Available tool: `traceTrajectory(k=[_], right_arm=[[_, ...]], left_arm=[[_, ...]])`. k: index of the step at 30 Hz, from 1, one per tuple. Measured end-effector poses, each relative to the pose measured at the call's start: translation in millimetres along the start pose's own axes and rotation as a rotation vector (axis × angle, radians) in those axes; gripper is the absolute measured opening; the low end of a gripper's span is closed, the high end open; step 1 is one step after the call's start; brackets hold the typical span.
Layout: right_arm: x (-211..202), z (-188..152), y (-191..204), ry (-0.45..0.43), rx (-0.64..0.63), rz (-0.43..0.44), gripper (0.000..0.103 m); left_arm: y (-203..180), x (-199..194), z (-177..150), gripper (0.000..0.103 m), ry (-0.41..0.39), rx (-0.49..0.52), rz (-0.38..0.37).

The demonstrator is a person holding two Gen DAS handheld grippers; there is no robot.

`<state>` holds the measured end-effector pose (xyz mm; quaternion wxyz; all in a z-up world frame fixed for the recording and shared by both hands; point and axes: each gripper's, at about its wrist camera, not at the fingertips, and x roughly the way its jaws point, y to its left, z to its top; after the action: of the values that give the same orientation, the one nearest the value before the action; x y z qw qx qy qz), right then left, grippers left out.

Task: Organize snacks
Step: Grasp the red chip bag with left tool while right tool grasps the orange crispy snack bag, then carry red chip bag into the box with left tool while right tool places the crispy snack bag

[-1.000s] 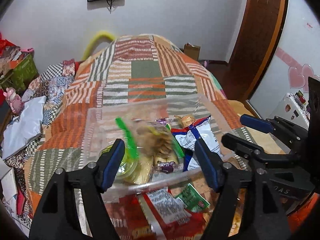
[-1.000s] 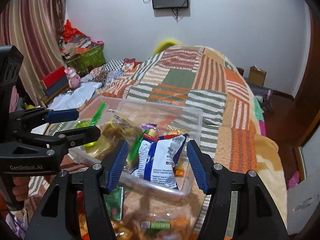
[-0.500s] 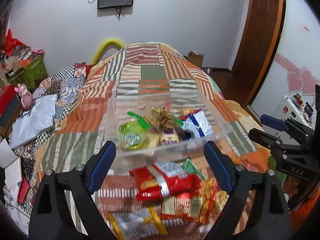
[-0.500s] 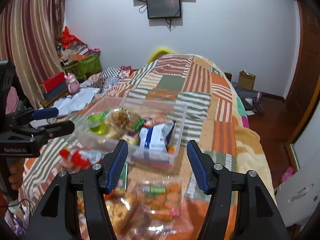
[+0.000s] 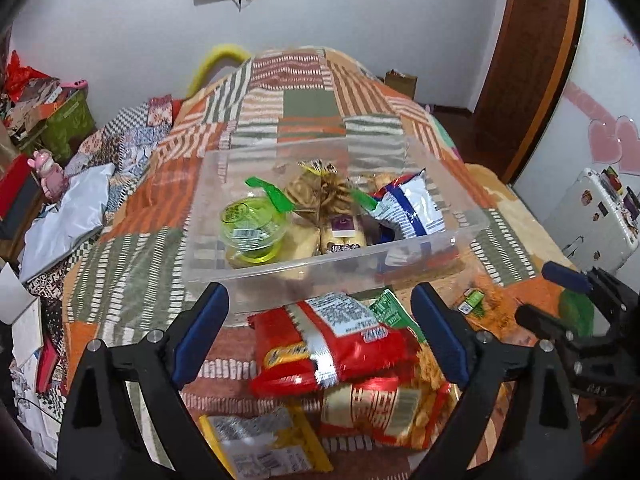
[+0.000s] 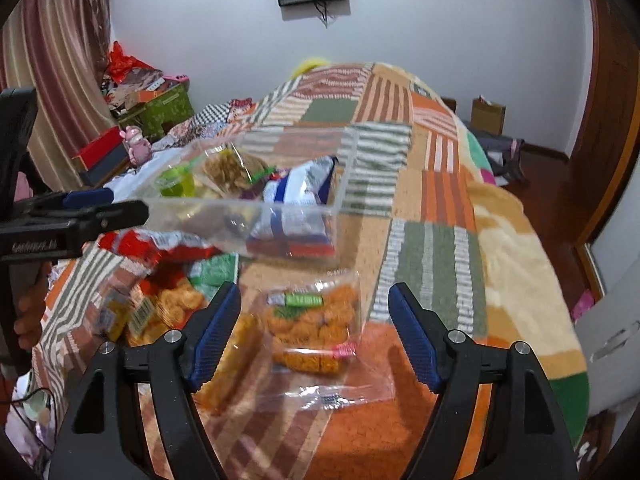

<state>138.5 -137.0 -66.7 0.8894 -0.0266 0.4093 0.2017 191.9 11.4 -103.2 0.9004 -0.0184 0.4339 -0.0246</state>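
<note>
A clear plastic bin (image 5: 440, 248) (image 6: 348, 168) sits on the patchwork bed. It holds a green jelly cup (image 5: 252, 226), a bag of twisted crackers (image 5: 320, 194) and a blue-white packet (image 5: 408, 208). In front of the bin lie a red snack bag (image 5: 320, 344), a yellow-silver packet (image 5: 260, 448) and a clear bag of orange snacks (image 6: 316, 328). My left gripper (image 5: 320, 332) is open and empty above the red bag. My right gripper (image 6: 314, 332) is open and empty above the orange snack bag.
The bed's right edge drops to a wooden floor (image 6: 536, 176) with a cardboard box (image 6: 486, 114). Clutter, a green box (image 6: 160, 114) and a pink toy (image 6: 136, 144) lie to the left. A white case (image 5: 592, 216) stands on the right.
Both grippers have pulled back from the bin toward the near side of the bed. The loose snack bags in front of the bin now fill the lower views. Both stay open.
</note>
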Motion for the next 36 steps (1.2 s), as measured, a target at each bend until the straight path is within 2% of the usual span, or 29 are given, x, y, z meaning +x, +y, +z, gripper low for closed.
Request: traceTrajectory(k=[4, 8, 17, 21, 28, 31, 36], right_arm=[[9, -8, -3, 0.025, 0.003, 0.012, 0.073], [21, -15, -6, 0.064, 0.008, 0.022, 0.073], [28, -22, -4, 0.088, -0.008, 0.051, 0.073], [33, -22, -2, 0.105, -0.028, 0.052, 0.073], [40, -22, -7, 0.121, -0.002, 0.069, 0.071], [40, -23, -9, 0.114, 0.008, 0.081, 0.064], [37, -22, -7, 0.102, 0.005, 0.087, 0.052]], left_arm=[[-1, 23, 0, 0.093, 0.057, 0.016, 0.031], [4, 35, -10, 0.093, 0.104, 0.011, 0.015], [13, 33, -36, 0.093, 0.120, 0.005, -0.019], [17, 39, -37, 0.093, 0.148, -0.021, -0.051], [15, 59, -34, 0.093, 0.184, -0.051, -0.058], [18, 58, -36, 0.084, 0.171, -0.065, -0.074], [22, 48, -43, 0.081, 0.148, -0.083, -0.070]])
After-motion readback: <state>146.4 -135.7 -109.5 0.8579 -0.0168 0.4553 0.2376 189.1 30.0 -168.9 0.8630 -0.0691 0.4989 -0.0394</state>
